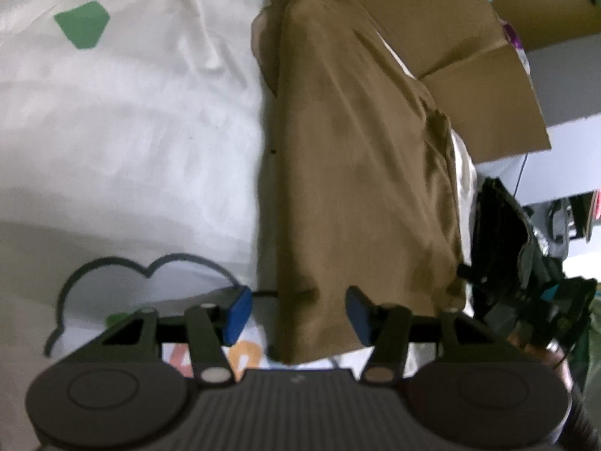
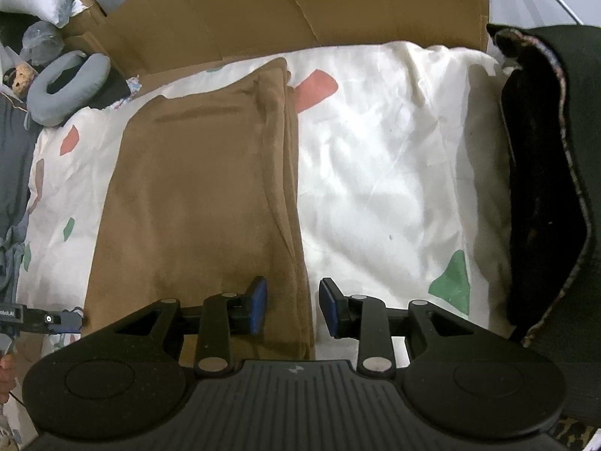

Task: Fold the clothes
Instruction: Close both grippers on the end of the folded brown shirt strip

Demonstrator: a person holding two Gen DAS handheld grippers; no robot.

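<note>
The folded brown fabric garment (image 2: pixel 199 203) lies flat on the white bed sheet printed with coloured patches (image 2: pixel 383 173); its long edges run straight, layers stacked at the right side. The left gripper (image 1: pixel 295 314) stands with jaws parted over the garment's near edge, clasping nothing; the right gripper (image 2: pixel 293 306) likewise holds its blue pads (image 2: pixel 258 304) apart above the garment's right edge. A brown cardboard box (image 2: pixel 300 3) stands beyond the sheet; a black cloth item (image 2: pixel 541 188) lies at the right.
</note>
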